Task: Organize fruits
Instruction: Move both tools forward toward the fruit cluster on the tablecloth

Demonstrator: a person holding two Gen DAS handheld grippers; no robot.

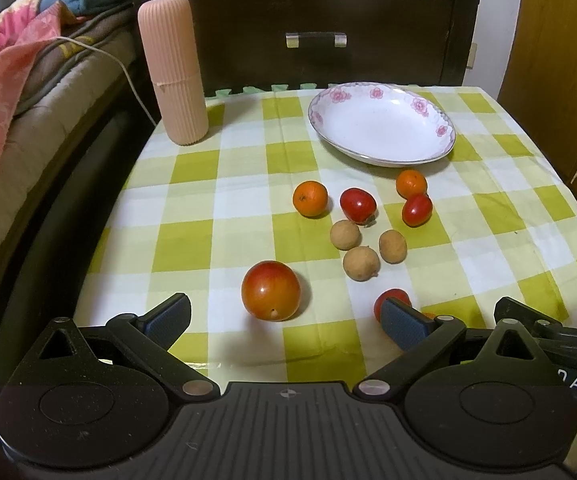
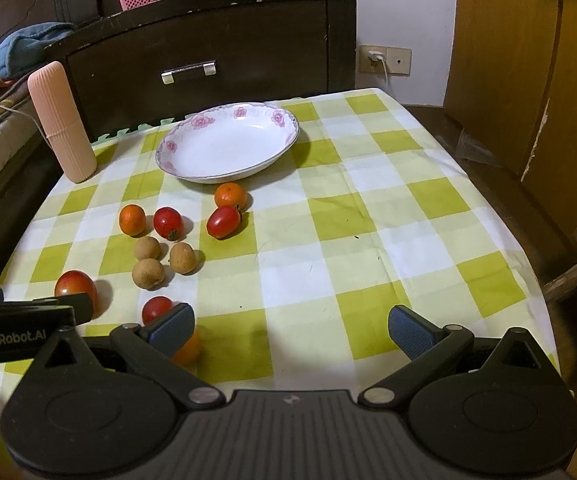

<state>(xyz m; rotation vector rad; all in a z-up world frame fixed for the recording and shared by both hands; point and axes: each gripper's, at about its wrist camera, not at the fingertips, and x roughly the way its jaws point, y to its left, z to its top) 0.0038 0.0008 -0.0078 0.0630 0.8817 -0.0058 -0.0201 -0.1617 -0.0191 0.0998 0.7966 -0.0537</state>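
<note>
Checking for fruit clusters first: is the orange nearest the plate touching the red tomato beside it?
Touching: in the right wrist view the orange and tomato meet with no cloth between.

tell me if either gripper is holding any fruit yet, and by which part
Nothing is held: the left gripper and the right gripper are both open, with nothing between their fingers.

A dark wooden cabinet (image 2: 208, 48) stands against a white wall (image 2: 400, 8).
</note>
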